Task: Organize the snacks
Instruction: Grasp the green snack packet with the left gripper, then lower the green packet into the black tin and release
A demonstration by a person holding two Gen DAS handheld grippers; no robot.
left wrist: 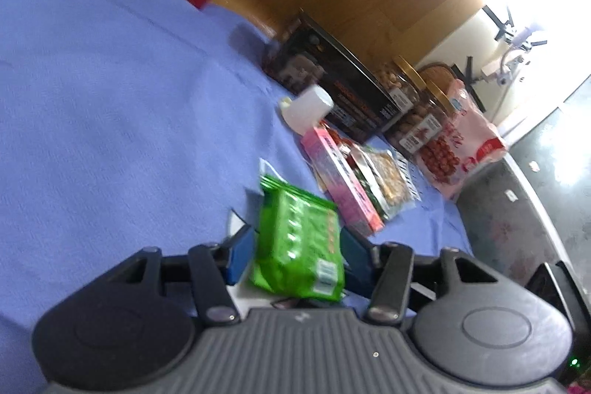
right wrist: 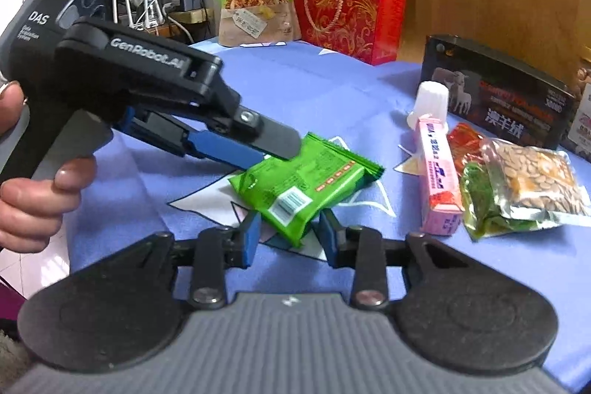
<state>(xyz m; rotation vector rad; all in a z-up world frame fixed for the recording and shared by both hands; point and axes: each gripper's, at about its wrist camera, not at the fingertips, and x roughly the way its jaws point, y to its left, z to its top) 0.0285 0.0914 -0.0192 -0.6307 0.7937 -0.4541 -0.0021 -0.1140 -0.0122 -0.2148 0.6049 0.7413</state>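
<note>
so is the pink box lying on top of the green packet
No, the pink box lies apart on the blue cloth, well to the right of the green packet.

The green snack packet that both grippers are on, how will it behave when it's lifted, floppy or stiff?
The green snack packet is probably fairly floppy: it is a thin film wrapper with crimped ends. It looks light, sitting tilted between the left gripper and the right gripper without sagging much. The glossy film may slip between the pads.
</note>
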